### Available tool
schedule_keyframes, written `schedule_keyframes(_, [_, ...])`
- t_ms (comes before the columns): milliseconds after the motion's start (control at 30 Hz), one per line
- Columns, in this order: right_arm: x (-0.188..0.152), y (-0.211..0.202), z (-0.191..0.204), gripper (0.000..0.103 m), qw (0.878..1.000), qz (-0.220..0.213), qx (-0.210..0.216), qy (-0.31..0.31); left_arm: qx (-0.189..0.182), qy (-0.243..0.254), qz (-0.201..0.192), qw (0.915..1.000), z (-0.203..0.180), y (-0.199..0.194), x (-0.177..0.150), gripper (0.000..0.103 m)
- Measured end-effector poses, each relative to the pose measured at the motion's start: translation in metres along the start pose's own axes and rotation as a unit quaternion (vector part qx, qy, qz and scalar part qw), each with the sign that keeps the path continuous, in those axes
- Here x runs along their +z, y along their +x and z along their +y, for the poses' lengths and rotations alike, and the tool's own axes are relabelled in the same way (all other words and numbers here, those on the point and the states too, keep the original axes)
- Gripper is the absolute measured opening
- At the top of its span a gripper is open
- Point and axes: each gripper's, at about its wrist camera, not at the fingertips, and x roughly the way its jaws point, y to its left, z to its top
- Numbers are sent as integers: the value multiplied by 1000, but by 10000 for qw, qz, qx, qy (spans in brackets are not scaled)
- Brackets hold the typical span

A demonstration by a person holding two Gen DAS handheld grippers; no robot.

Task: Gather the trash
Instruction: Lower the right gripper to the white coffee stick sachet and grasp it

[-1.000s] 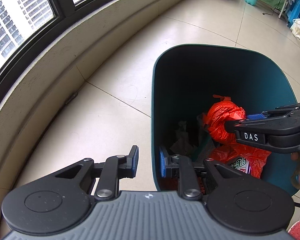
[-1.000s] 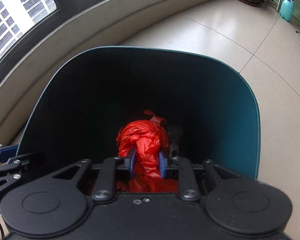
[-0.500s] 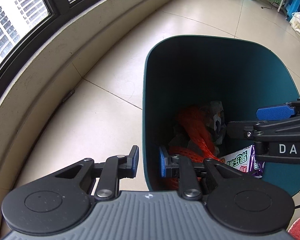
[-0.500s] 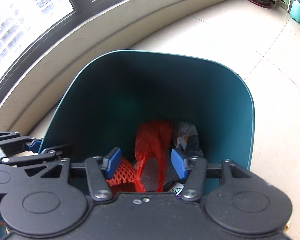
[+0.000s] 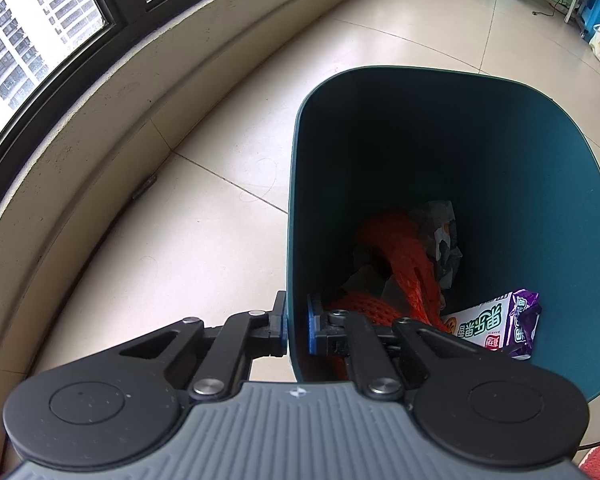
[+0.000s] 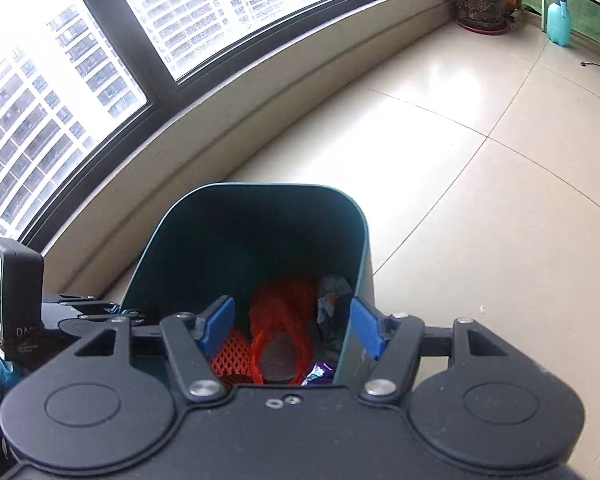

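Teal bin point(image 5: 540, 184) x1, left gripper point(image 5: 297, 326) clamped on its rim; inside: 1 orange net bag point(image 5: 412, 264), 1 purple snack packet point(image 5: 496, 324); right gripper point(image 6: 292, 330) spread wide, empty.

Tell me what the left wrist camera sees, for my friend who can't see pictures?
The left gripper pinches the near wall of a dark teal trash bin standing on a tiled floor. Inside lie an orange net bag, grey crumpled wrappers and a purple snack packet. A window curves along the left.
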Motion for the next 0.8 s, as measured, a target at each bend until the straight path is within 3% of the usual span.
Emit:
schedule_keyframes(167, [-10,-23,-78,68,9952,-175,-668,698,38,7,11,10000,-3,0,0,8])
schedule_keyframes(267, [-28,-22,-133,68,9851,-143,-1275,1144,70,-10,30,10000,-4,0,0,8])
schedule_keyframes(467, [-75,12,-221,68,9576,478,-2065,1949,138,-17,52,9999,-7,1,1,9])
schedule_keyframes(567, [-100,37,-252,68,9466,822,-2270,2135,144,-25,71,9999,-8,1,1,9])
schedule_keyframes(800, [-173,99,-300,66,9017,1400,-2375,3332,225,65,93,9997,-11,2,0,10])
